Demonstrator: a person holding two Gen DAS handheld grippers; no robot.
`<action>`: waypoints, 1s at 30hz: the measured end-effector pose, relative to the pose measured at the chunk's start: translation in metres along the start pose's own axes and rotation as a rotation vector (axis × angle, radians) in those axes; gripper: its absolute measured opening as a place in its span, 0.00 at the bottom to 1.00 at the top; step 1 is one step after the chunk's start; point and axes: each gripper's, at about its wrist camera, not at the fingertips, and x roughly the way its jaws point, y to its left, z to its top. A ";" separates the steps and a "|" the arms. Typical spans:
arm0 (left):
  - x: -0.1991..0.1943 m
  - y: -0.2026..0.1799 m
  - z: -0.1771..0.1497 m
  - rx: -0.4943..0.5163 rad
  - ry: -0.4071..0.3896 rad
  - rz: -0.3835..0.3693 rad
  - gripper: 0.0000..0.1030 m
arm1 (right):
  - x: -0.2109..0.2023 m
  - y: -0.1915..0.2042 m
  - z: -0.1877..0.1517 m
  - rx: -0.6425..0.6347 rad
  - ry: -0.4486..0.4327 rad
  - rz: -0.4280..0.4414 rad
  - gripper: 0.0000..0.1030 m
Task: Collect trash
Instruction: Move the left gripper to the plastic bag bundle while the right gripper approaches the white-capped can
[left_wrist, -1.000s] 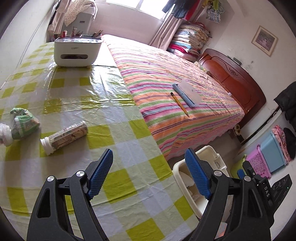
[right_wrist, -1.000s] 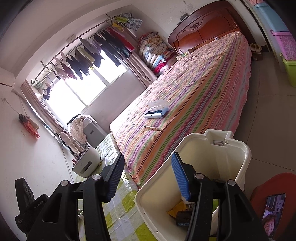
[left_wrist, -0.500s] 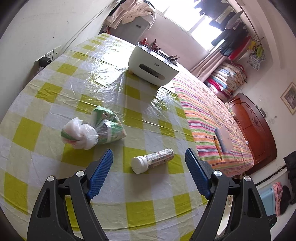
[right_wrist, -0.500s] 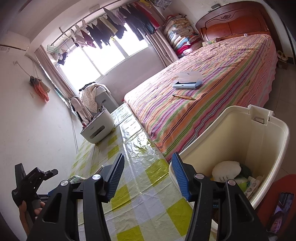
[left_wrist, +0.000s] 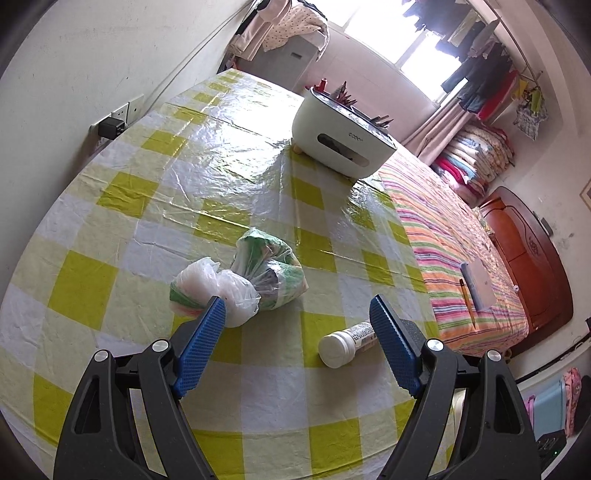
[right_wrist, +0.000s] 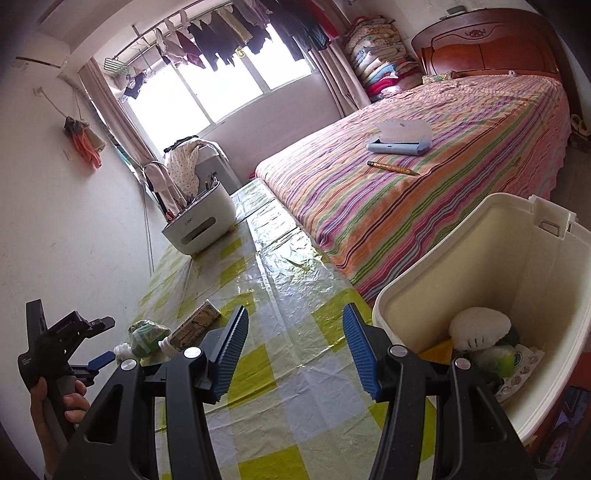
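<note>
Bottle far end hidden behind hand-held gripper pad.

- right gripper fingers apart, empty, above checked counter
- cream bin right of counter, trash inside
- left gripper near bagged trash, small bottle

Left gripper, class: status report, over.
Left gripper open, empty, over table. Right gripper open, empty. Bagged trash, bottle on tablecloth. Path clear.
</note>
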 end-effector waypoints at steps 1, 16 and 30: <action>0.001 0.001 0.001 -0.004 0.002 -0.005 0.77 | 0.003 0.001 0.000 0.004 0.009 0.003 0.51; -0.002 0.005 0.008 -0.009 -0.007 -0.020 0.77 | 0.022 0.008 -0.011 0.002 0.102 0.049 0.51; 0.008 0.013 0.014 -0.018 -0.005 0.001 0.77 | 0.063 0.047 0.012 -0.059 0.196 0.090 0.51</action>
